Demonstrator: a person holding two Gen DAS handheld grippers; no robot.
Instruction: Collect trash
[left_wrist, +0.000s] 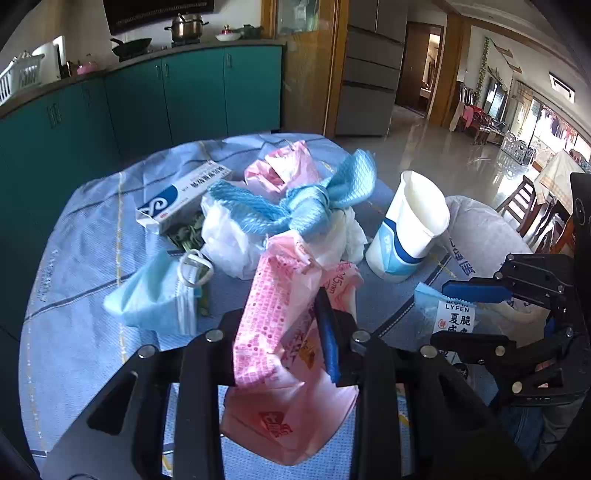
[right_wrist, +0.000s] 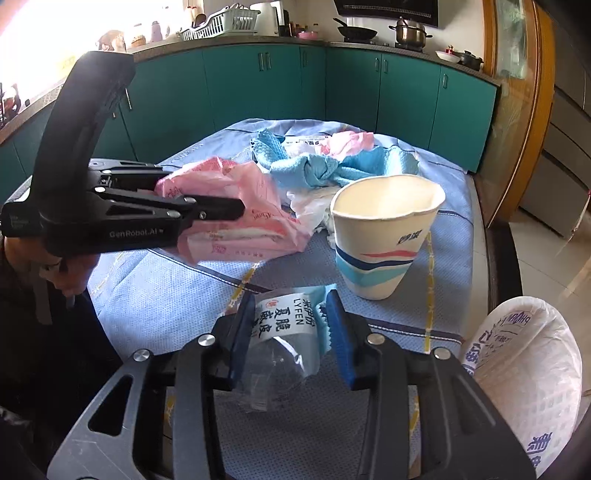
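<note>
A pink plastic bag (left_wrist: 280, 332) hangs lifted off the blue tablecloth, with my left gripper (left_wrist: 280, 314) shut on it; its left pad is hidden behind the bag. In the right wrist view the left gripper (right_wrist: 238, 208) pinches the same pink bag (right_wrist: 236, 192). My right gripper (right_wrist: 290, 317) is shut on a clear snack wrapper (right_wrist: 280, 325) with a white label and blue serrated edge, low over the table. The left wrist view shows the right gripper (left_wrist: 448, 314) holding that wrapper (left_wrist: 452, 315). More trash lies beyond: a paper cup (right_wrist: 380, 243), a knotted blue cloth (left_wrist: 306, 210) and a face mask (left_wrist: 155, 295).
A white box (left_wrist: 181, 195), green leaves (left_wrist: 184, 232) and a white plastic bag (left_wrist: 229, 240) lie mid-table on the blue cloth (left_wrist: 81, 258). A white printed sack (right_wrist: 528, 369) stands open at the table's right edge. Teal cabinets (right_wrist: 258, 85) run behind. A hand (right_wrist: 70, 273) holds the left gripper.
</note>
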